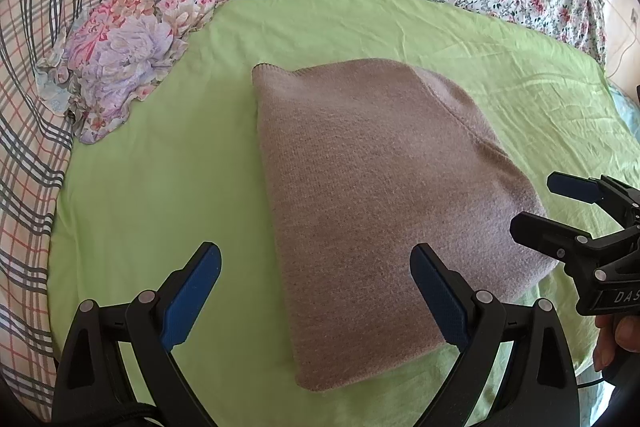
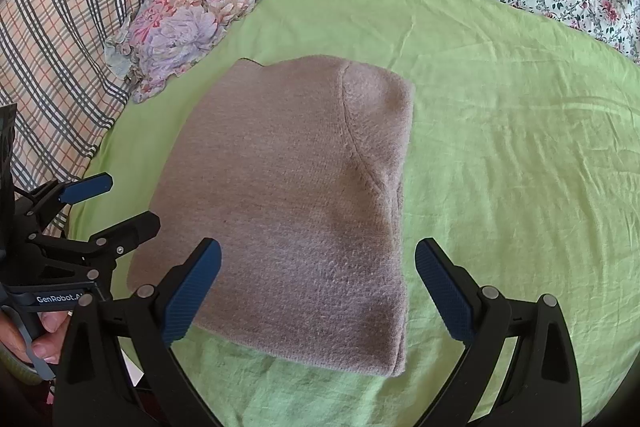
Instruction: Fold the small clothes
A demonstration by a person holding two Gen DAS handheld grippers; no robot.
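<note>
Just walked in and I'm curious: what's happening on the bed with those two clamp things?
A person is folding small clothes with a handheld claw in each hand. A beige knit garment lies folded into a compact rectangle on the green sheet. The left claw and the right claw are both open above its near edge, gripping nothing. A floral pillow lies beyond the garment, at the sheet's far left edge.

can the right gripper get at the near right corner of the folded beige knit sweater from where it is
Probably yes. The right gripper is open just above the folded beige knit sweater, nothing lies between, and the left gripper stays off to the other side.
</note>
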